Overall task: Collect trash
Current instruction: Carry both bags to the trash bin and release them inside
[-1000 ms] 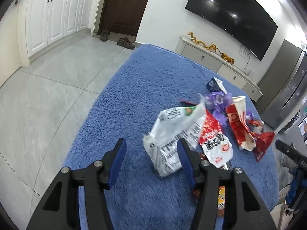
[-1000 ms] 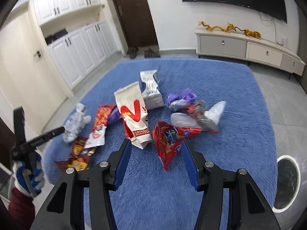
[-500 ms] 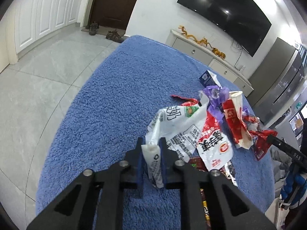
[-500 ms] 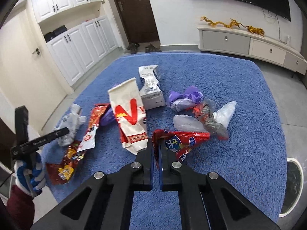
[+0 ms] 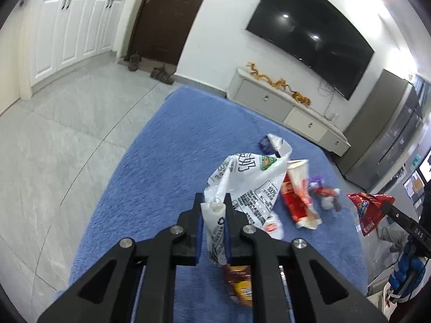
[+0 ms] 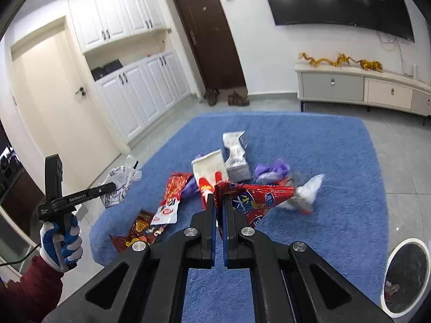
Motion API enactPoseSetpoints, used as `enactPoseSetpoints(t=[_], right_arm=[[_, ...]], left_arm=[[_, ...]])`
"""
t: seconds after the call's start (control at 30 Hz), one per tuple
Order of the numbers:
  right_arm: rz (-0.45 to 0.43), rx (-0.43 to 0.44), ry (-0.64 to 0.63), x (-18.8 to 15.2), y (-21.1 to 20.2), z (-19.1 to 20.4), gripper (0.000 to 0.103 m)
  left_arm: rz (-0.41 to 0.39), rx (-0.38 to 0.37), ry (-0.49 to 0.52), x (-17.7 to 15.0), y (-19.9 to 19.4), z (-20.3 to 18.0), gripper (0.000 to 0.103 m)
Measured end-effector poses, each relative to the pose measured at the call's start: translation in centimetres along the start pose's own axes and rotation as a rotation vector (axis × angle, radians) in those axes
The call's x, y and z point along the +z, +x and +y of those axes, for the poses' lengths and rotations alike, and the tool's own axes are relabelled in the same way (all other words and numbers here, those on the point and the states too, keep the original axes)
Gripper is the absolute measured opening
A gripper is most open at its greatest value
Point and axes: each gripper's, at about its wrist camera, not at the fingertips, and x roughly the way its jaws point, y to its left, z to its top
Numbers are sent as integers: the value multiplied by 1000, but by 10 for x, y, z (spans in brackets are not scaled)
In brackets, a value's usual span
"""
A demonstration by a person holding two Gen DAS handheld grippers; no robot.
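Observation:
My left gripper [image 5: 214, 206] is shut on a crumpled white plastic wrapper [image 5: 247, 180] and holds it lifted above the blue rug [image 5: 167, 161]. My right gripper [image 6: 220, 202] is shut on a red snack bag [image 6: 256, 197], also lifted off the rug [image 6: 336, 161]. The red bag also shows at the right of the left wrist view [image 5: 366, 210], and the white wrapper at the left of the right wrist view [image 6: 118, 185]. Several wrappers stay on the rug: a red-and-white bag [image 6: 212, 169], a white pack [image 6: 235, 150], purple wrap [image 6: 269, 171].
A round white trash bin [image 6: 404, 274] with a black liner stands on the floor at the lower right of the rug. A TV cabinet [image 6: 363, 88] lines the far wall. Shoes [image 6: 237, 99] lie by the dark door. A brown-orange wrapper [image 5: 239, 282] lies under my left gripper.
Both grippers went from open to shut, the left on the white wrapper, the right on the red bag. Both have since lifted their wrappers off the rug.

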Motion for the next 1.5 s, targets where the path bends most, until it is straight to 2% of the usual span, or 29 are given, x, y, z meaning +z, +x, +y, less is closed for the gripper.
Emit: enactPoseSetpoints(t=[0.13,0.23,0.4,0.5,0.6,0.73,0.97,1.1,1.17,1.27,1.3,1.33,1.4,1.5], right_arm=[[-60,-29,51,-3,-30,-32,3],[-102,-70,107,-9,-56,-66,3],[-167,-197,209,-34,-106,-140,4],[-176,-308,273,-59,-130,-193,4],[-171,-385,350,-84,-148,-240,4],[-163,-460,460,-115,-164,-293,4],[-129,-522,594,-147,-155,-366,4],[-102,-522,643,-156,-142,-399,6],[-90,-527,658,-160,-135,-409,8],[-60,-543,688,-173,-128,-423,10],[-55,-549,696,-183,-131,-421,14],[-47,-551,710,-187,-130,-425,24],[-38,-559,727,-194,-129,-429,32],[-36,-562,747,-201,-132,-429,32]], left_arm=[[-7,-40,69,6,-5,-46,11],[15,-92,137,8,4,-97,11],[89,-168,264,1,39,-194,11],[146,-225,352,-10,68,-265,11],[215,-279,439,-27,104,-338,11],[314,-332,555,-69,155,-434,11],[449,-314,630,-127,246,-545,12],[509,-309,652,-154,285,-585,14],[537,-319,655,-166,295,-591,14],[590,-340,653,-175,314,-601,23],[594,-341,651,-177,317,-601,32],[599,-341,647,-181,320,-604,41],[604,-355,631,-181,319,-600,43],[606,-371,619,-179,314,-592,43]])
